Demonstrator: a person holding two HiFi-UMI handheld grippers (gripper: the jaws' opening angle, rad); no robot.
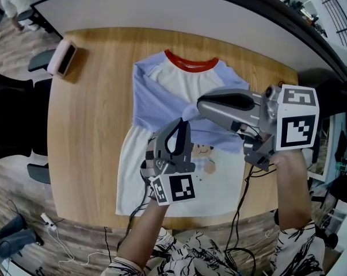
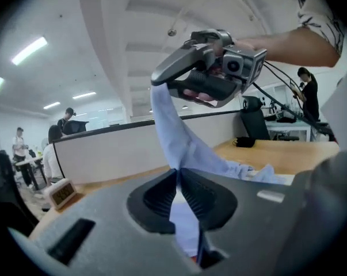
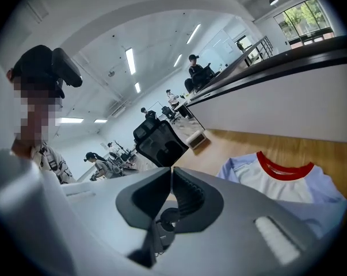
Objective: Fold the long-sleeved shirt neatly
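A long-sleeved shirt, white with light blue sleeves and a red collar, lies flat on the wooden table. One blue sleeve is drawn across the chest. My left gripper hovers over the shirt's middle, shut on that sleeve. In the left gripper view the blue cloth is pinched between its jaws and rises taut to the tip of my right gripper. My right gripper points left, shut on the same sleeve. Its own view shows closed jaws and hides the cloth.
A small white clock sits at the table's far left corner. A white partition wall runs behind the table. A black office chair stands past the table's end. Cables hang off the near edge.
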